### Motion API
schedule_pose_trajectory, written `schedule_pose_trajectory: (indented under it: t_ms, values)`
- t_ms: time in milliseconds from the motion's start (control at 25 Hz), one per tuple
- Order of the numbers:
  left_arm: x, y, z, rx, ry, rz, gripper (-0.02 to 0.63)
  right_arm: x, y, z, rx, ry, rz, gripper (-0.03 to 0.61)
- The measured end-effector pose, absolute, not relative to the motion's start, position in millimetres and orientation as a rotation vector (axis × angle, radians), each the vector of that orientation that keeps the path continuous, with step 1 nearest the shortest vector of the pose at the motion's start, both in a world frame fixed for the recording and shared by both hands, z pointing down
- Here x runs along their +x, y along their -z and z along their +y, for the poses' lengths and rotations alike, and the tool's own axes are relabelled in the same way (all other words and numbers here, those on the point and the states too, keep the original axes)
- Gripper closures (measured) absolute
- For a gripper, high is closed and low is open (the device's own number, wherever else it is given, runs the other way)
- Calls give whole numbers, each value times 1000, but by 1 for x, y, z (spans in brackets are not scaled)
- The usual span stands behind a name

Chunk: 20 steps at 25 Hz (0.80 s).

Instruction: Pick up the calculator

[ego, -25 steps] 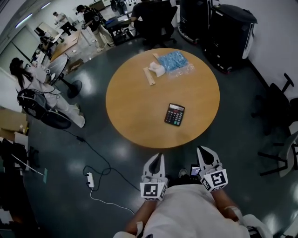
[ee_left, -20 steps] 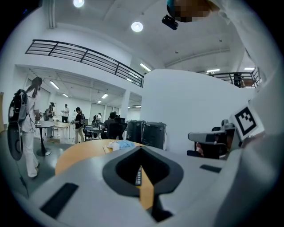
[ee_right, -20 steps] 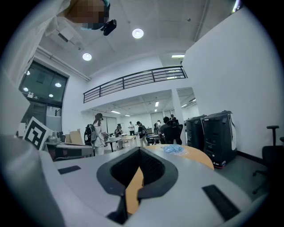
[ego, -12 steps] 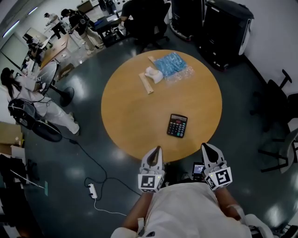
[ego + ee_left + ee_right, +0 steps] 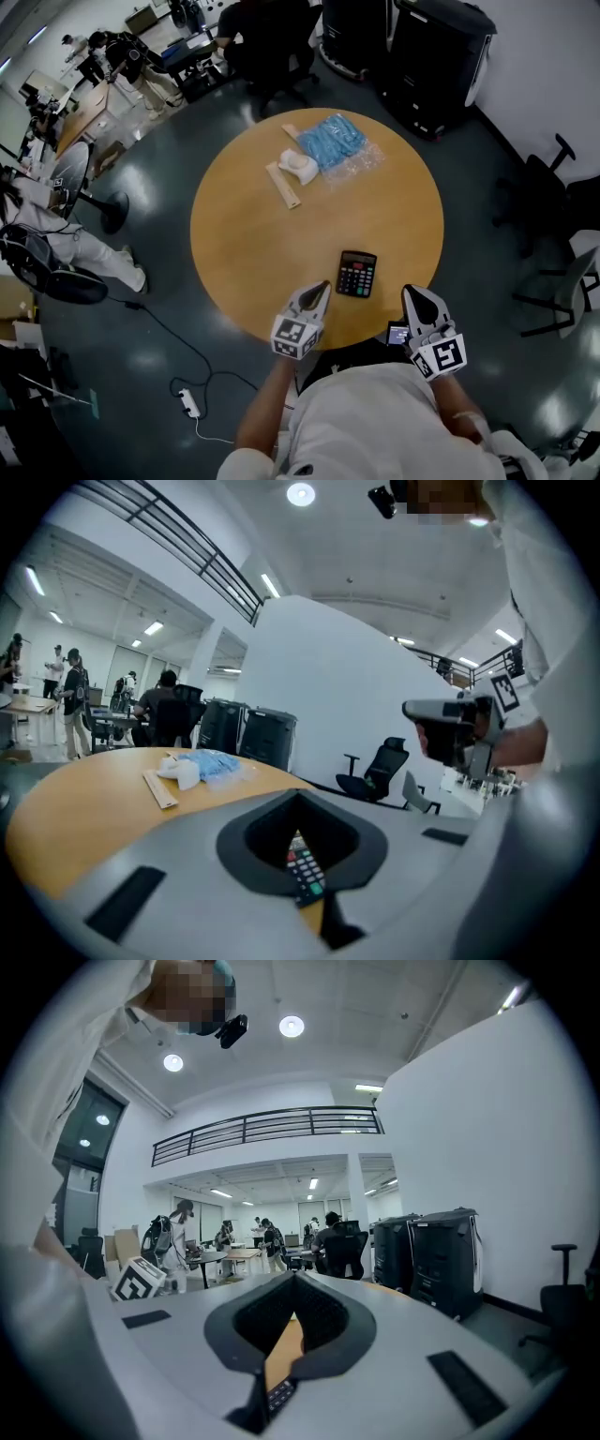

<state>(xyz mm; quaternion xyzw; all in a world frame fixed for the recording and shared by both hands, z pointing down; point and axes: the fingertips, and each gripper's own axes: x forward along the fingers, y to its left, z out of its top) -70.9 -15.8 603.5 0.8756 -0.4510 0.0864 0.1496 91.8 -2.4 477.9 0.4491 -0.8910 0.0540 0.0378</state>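
Note:
The black calculator (image 5: pixel 357 274) lies flat on the round wooden table (image 5: pixel 244 234), close to its near edge. My left gripper (image 5: pixel 322 286) is shut and empty, its tip over the table just left of the calculator and apart from it. Through the slot under its jaws in the left gripper view, the calculator's keys (image 5: pixel 303 869) show. My right gripper (image 5: pixel 412 292) hangs at the table's edge to the right of the calculator, shut, holding nothing. In the right gripper view a corner of the calculator (image 5: pixel 278 1393) shows low under the jaws.
A blue plastic bag (image 5: pixel 334 142), a white object (image 5: pixel 298 165) and a wooden strip (image 5: pixel 282 185) lie at the table's far side. Black bins (image 5: pixel 436 56) and office chairs (image 5: pixel 553 187) stand behind and right. A power strip (image 5: pixel 190 403) with cable lies on the floor at left.
The person has stepped up to the table, which now lies nearer. Both grippers came forward from over the floor to the table's near edge, the left one farther and lower, beside the calculator.

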Motion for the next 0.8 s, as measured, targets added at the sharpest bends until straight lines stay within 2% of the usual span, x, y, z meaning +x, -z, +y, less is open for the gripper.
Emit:
schedule_pose_trajectory:
  t_ms: [400, 440, 520, 800]
  values:
    - [-62, -702, -93, 2433, -479, -1053, 601, 89, -495, -45, 1334, -227, -2727, 564]
    - [-57, -712, -99, 2427, -508, -997, 589, 90, -497, -49, 1334, -234, -2723, 564]
    - [-48, -736, -106, 2409, -608, -874, 501, 93, -501, -57, 1339, -252, -2716, 564]
    - [-34, -802, -114, 2329, -908, -536, 396, 106, -515, -75, 1335, -311, -2676, 564]
